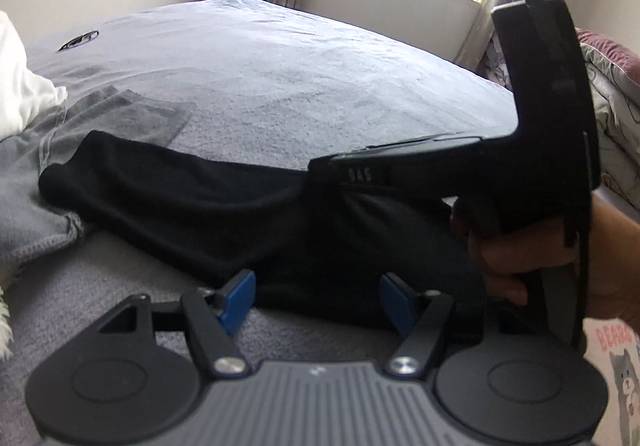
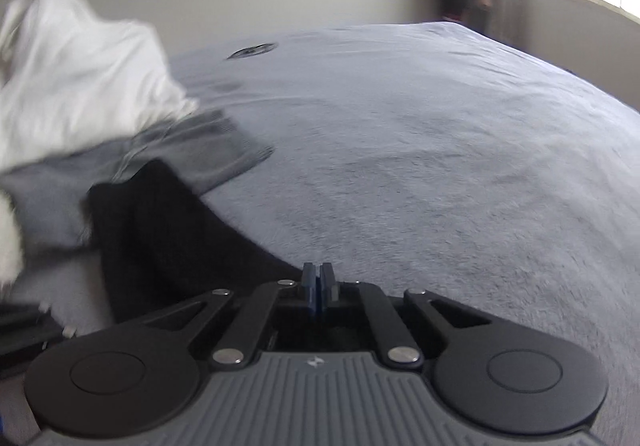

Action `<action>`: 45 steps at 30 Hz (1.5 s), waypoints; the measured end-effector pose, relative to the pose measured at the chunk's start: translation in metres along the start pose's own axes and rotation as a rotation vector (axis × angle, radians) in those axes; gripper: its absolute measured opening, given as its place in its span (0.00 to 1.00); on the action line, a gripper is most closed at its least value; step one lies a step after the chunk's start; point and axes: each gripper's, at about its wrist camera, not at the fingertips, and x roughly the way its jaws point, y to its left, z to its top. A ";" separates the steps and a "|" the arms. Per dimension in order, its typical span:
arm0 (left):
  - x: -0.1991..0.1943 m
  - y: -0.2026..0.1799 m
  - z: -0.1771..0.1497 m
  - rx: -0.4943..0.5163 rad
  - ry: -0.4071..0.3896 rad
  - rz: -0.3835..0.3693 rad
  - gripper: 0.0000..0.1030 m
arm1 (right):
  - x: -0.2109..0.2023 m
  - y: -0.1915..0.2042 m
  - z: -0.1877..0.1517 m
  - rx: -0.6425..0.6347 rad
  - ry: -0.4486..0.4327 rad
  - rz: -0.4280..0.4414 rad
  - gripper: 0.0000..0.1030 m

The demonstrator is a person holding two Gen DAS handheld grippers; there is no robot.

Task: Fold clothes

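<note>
Landmark: black garment (image 1: 200,205), lying stretched across the near part of the bed (image 1: 300,77).
Task thing: black garment, flat but rumpled, near edge just ahead of the left claw (image 1: 316,298); also in the right wrist view (image 2: 160,246), running off toward the left claw side.
Left claw: spread wide, blue pads (image 1: 240,298) hovering just above the garment's near hem, nothing between them.
Right claw: pinched fully together (image 2: 319,286), pads touching; whether any cloth is caught between them cannot be told. Seen from the left wrist view (image 1: 332,167), lying low over the right part of the black garment, held by a hand (image 1: 540,266).
Step judged: gathering the near hem for 1 fold.
Doing it well: lower the left claw onto the hem, pinch 1 layer only, lift both corners level, carry over toward the far edge, smooth the crease.
Around: grey garment (image 1: 112,117) beyond the black garment's left end, partly under it; white cloth (image 1: 24,85) further left; dark round object (image 1: 78,41) far behind.
In the way: overlap with the grey garment, likely to drag along; blur in the right wrist view hiding detail.
</note>
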 end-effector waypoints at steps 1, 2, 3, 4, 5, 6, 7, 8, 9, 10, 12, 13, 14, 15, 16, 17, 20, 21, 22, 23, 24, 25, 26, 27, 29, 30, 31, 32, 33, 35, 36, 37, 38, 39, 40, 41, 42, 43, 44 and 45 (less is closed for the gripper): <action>0.000 0.002 0.000 -0.014 -0.001 -0.002 0.69 | 0.002 -0.002 0.001 0.014 0.013 0.013 0.04; -0.001 0.003 0.001 -0.023 0.000 -0.004 0.69 | 0.002 -0.004 0.003 0.030 0.026 0.028 0.08; -0.001 0.004 0.001 -0.031 0.001 -0.006 0.69 | 0.003 -0.005 0.007 0.043 0.037 0.041 0.10; -0.002 0.005 0.001 -0.040 0.001 -0.009 0.69 | 0.005 -0.005 0.011 0.053 0.042 0.064 0.13; -0.004 0.007 0.003 -0.057 -0.004 -0.012 0.67 | 0.006 -0.006 0.014 0.060 0.047 0.089 0.19; -0.007 0.008 0.004 -0.077 -0.019 -0.013 0.65 | 0.007 -0.005 0.018 0.059 0.050 0.110 0.24; -0.010 0.010 0.005 -0.091 -0.040 -0.006 0.63 | 0.009 -0.004 0.022 0.056 0.054 0.130 0.25; -0.012 0.012 0.006 -0.095 -0.063 0.012 0.63 | 0.011 -0.002 0.026 0.047 0.060 0.148 0.26; -0.012 0.015 0.006 -0.095 -0.076 0.035 0.63 | 0.015 0.000 0.028 0.034 0.071 0.161 0.26; -0.009 0.019 0.005 -0.104 -0.068 0.047 0.62 | 0.019 0.004 0.030 0.017 0.081 0.165 0.26; -0.006 0.025 0.003 -0.137 -0.063 0.035 0.62 | 0.026 0.013 0.030 -0.019 0.099 0.175 0.26; -0.005 0.025 0.003 -0.136 -0.060 0.036 0.62 | 0.028 0.019 0.028 -0.049 0.100 0.174 0.23; -0.005 0.023 0.003 -0.123 -0.055 0.043 0.62 | 0.029 0.025 0.025 -0.082 0.099 0.173 0.11; -0.004 0.020 0.003 -0.108 -0.052 0.051 0.62 | 0.031 0.031 0.023 -0.116 0.098 0.172 0.05; -0.002 0.019 0.002 -0.097 -0.051 0.060 0.62 | 0.030 0.036 0.022 -0.138 0.079 0.145 0.05; -0.001 0.017 0.002 -0.087 -0.049 0.067 0.63 | 0.031 0.036 0.022 -0.126 0.055 0.106 0.05; 0.001 0.014 0.002 -0.065 -0.043 0.077 0.65 | 0.032 0.036 0.020 -0.090 0.011 0.036 0.07; 0.002 0.013 0.001 -0.057 -0.041 0.080 0.66 | 0.030 0.040 0.019 -0.103 0.015 0.017 0.13; 0.002 0.012 0.001 -0.047 -0.038 0.085 0.69 | 0.027 0.043 0.018 -0.118 0.021 -0.005 0.18; 0.002 0.010 0.001 -0.035 -0.034 0.091 0.70 | 0.021 0.045 0.017 -0.125 0.022 -0.031 0.29; 0.002 0.008 0.001 -0.023 -0.030 0.096 0.71 | 0.008 0.042 0.014 -0.117 0.007 -0.055 0.35; 0.001 0.006 0.002 -0.018 -0.028 0.102 0.71 | -0.005 0.038 0.011 -0.106 -0.011 -0.078 0.37; 0.000 0.004 0.002 -0.015 -0.026 0.107 0.71 | -0.022 0.031 0.005 -0.084 -0.021 -0.096 0.42; -0.002 0.002 0.003 -0.006 -0.025 0.101 0.71 | -0.040 0.023 -0.002 -0.059 -0.028 -0.112 0.46; -0.007 -0.002 0.007 0.016 -0.029 0.072 0.71 | -0.076 0.007 -0.016 -0.010 -0.044 -0.145 0.52; -0.013 -0.005 0.009 0.019 -0.042 0.043 0.71 | -0.096 -0.002 -0.026 0.007 -0.037 -0.163 0.57; -0.018 -0.007 0.010 0.016 -0.057 0.013 0.75 | -0.116 -0.010 -0.036 0.022 -0.027 -0.182 0.58; -0.024 -0.009 0.010 0.011 -0.068 -0.021 0.78 | -0.133 -0.017 -0.045 0.030 -0.010 -0.205 0.59; -0.027 -0.013 0.009 0.009 -0.067 -0.058 0.78 | -0.151 -0.024 -0.055 0.043 0.007 -0.234 0.59; -0.032 -0.021 0.007 0.009 -0.056 -0.131 0.78 | -0.188 -0.037 -0.075 0.076 0.035 -0.291 0.60; -0.034 -0.027 0.004 0.005 -0.043 -0.167 0.78 | -0.207 -0.042 -0.086 0.102 0.038 -0.314 0.62; -0.035 -0.034 0.000 0.001 -0.027 -0.202 0.78 | -0.226 -0.046 -0.097 0.129 0.039 -0.337 0.64; -0.036 -0.042 -0.005 0.005 -0.012 -0.239 0.78 | -0.243 -0.048 -0.110 0.163 0.035 -0.355 0.67; -0.037 -0.051 -0.011 0.012 0.002 -0.278 0.78 | -0.261 -0.050 -0.123 0.198 0.030 -0.372 0.71; -0.038 -0.060 -0.017 0.023 0.013 -0.309 0.78 | -0.276 -0.051 -0.137 0.226 0.025 -0.381 0.72; -0.039 -0.070 -0.025 0.044 0.023 -0.336 0.78 | -0.289 -0.049 -0.152 0.247 0.021 -0.388 0.73; -0.041 -0.081 -0.034 0.068 0.033 -0.362 0.78 | -0.300 -0.047 -0.167 0.263 0.021 -0.401 0.73; -0.042 -0.091 -0.043 0.093 0.042 -0.388 0.78 | -0.311 -0.044 -0.183 0.278 0.022 -0.414 0.73; -0.044 -0.102 -0.052 0.117 0.051 -0.414 0.78 | -0.320 -0.040 -0.198 0.293 0.024 -0.427 0.73; -0.046 -0.113 -0.064 0.149 0.053 -0.434 0.78 | -0.328 -0.038 -0.214 0.311 0.027 -0.438 0.73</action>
